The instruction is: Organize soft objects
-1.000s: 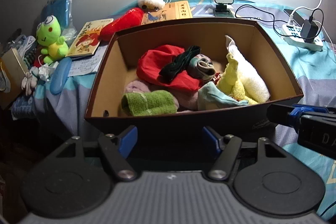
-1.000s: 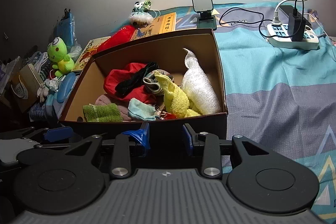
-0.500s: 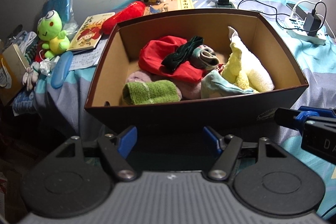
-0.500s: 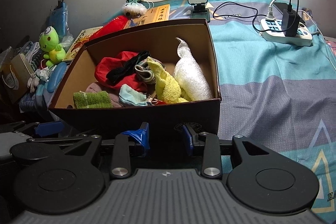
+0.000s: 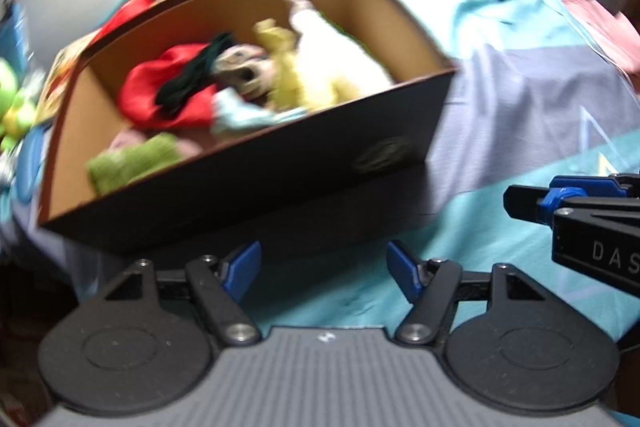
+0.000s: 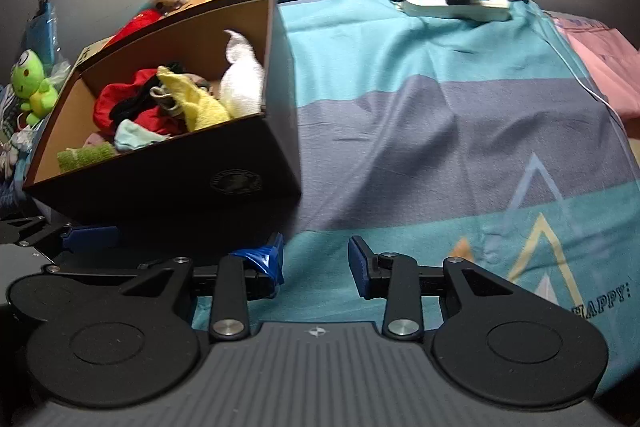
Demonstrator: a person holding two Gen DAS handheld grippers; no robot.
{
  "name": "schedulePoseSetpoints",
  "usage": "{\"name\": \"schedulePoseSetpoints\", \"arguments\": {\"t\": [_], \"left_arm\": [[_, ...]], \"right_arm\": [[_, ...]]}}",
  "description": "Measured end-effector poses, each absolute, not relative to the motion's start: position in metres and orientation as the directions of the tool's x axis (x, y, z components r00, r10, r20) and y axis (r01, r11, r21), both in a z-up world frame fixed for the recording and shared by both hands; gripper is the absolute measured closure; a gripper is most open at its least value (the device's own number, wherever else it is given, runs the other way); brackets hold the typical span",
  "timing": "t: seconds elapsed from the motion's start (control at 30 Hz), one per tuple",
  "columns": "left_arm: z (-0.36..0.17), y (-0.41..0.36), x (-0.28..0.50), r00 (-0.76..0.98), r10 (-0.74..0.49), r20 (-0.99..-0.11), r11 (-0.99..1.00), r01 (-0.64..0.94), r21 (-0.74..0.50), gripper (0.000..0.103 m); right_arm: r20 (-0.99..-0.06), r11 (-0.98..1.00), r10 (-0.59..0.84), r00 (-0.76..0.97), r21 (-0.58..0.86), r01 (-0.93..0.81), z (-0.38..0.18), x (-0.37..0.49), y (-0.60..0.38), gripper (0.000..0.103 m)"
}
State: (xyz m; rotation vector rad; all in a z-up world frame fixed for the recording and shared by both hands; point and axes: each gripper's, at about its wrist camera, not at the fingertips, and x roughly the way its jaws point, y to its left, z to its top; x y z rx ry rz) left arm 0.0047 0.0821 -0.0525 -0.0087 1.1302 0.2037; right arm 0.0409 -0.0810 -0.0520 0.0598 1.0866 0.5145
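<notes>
Soft cloths in the box ahead of both empty, parted grippers look light and limp; pinch 1 raised fold.

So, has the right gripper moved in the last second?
Yes. The right gripper shifted rightward: the cardboard box, earlier straight ahead, now sits to its left, with bedsheet ahead.

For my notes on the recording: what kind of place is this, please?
Most likely a bedroom, with the work done on a bed. A patterned bedsheet covers the soft surface, a green frog plush toy sits beside the box of soft items, and a power strip lies by the wall.
</notes>
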Motion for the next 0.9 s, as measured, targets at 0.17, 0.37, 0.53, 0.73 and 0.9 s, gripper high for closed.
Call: {"name": "schedulePoseSetpoints", "arguments": {"t": [0.17,0.37,0.53,0.73,0.9], "left_arm": [[-0.053,0.048,0.02,0.427,0.107,-0.898,0.994,-0.048,0.096,0.034],[-0.052,0.003,0.039,0.447,0.056,-0.893,0.989,0.095,0.11,0.034],[-0.051,-0.026,0.048,0.452,0.015,-0.892,0.978,0.178,0.107,0.034],[-0.052,-0.048,0.06,0.446,-0.012,-0.895,0.971,0.219,0.096,0.034],[-0.042,-0.04,0.064,0.47,0.003,-0.882,0.98,0.175,0.096,0.034]], "right_arm": [[-0.843,0.921,0.376,0.386,0.293,-0.257,-0.061,0.045,-0.118,0.084],[-0.846,0.945,0.328,0.421,0.293,-0.148,-0.064,0.05,-0.157,0.084],[-0.851,0.954,0.29,0.437,0.292,-0.064,-0.068,0.054,-0.184,0.083],[-0.851,0.954,0.267,0.453,0.299,-0.003,-0.072,0.063,-0.206,0.083],[-0.827,0.945,0.288,0.483,0.327,-0.004,-0.066,0.072,-0.208,0.083]]}}
